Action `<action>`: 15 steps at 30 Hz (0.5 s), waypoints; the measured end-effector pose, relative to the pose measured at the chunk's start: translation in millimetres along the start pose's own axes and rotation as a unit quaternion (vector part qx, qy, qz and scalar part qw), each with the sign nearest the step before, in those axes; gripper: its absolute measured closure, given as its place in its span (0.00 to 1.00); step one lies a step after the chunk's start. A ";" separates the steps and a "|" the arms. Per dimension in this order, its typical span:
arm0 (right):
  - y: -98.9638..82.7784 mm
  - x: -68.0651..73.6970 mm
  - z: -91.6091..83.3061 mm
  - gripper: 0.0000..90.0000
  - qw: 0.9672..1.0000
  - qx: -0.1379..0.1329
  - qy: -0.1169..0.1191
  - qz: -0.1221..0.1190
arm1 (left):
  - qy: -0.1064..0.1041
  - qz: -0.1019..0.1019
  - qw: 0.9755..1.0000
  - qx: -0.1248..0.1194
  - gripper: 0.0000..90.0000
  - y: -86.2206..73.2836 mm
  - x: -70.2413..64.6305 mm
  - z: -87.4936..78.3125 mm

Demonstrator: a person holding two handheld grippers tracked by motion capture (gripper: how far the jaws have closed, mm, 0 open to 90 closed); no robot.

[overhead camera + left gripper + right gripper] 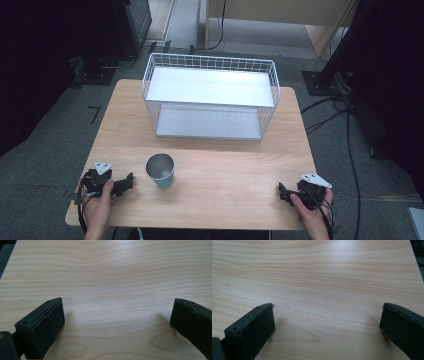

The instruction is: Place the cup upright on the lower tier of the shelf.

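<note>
Pale wooden surface (225,190) lies bare between our jaws, both spread apart and empty, so we judge the left hand-held gripper (127,182) should approach the upright cup (161,170) just beside it, while the right hand-held gripper (284,192) waits well apart.

High cam overhead, facing fwd; gripper cams close, share table (225,185).
</note>
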State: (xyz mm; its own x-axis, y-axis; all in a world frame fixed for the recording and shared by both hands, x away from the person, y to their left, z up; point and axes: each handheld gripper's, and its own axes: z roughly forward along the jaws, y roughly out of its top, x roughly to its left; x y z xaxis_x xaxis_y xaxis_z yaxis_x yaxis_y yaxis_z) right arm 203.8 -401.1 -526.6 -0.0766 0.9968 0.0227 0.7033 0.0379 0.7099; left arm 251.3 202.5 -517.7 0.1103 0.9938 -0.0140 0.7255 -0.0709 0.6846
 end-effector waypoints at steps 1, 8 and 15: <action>0.5 0.5 0.5 0.00 1.000 0.001 0.000 0.003 | 0.005 -0.004 1.000 -0.001 0.00 -1.4 1.1 -1.4; 2.9 1.1 2.9 0.00 1.000 0.000 -0.004 0.005 | -0.005 -0.002 0.999 -0.044 0.00 -15.3 5.7 -21.5; 2.9 1.1 2.9 0.00 1.000 0.000 -0.004 0.005 | -0.029 0.011 0.997 -0.071 0.00 -20.5 -2.4 -37.4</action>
State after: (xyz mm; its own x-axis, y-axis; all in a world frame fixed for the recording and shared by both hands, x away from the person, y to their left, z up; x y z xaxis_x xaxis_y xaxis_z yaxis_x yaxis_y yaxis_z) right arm 207.8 -399.6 -526.6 -0.0642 0.9977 0.0239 0.7036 0.0282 0.7100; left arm 210.8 204.8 -504.5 0.1684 0.9850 -0.0372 0.6200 -0.0765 0.7808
